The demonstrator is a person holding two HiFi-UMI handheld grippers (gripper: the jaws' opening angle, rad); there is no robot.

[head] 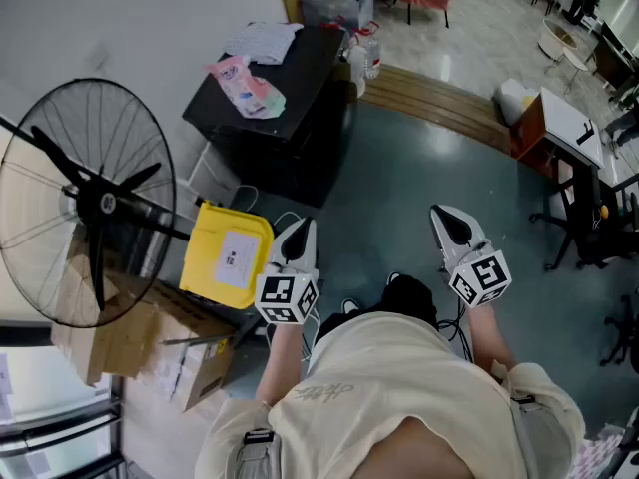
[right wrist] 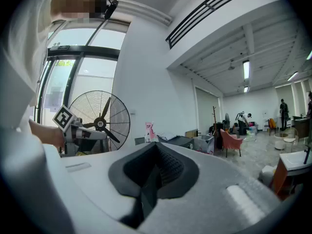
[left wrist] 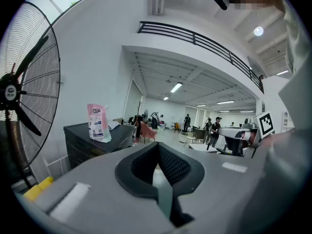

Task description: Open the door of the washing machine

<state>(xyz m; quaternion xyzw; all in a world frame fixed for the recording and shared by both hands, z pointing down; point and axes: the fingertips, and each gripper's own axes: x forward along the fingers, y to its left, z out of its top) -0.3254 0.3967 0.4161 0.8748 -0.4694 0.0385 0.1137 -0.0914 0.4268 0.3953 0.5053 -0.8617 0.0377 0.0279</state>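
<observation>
Grippers side by side above grey floor (head: 419, 168), both about level: left gripper (head: 297, 233) jaws pressed together on nothing, right gripper (head: 445, 220) likewise closed and empty. Black boxy unit (head: 285, 138) with pink pouch (head: 247, 86) on top stands ahead, well apart; cannot tell whether it is the washing machine

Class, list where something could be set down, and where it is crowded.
Free: the grey floor between the black cabinet and the desk; also the cabinet top right of the pink pouch. Crowded: the left, with fan, yellow box and cardboard boxes.
</observation>
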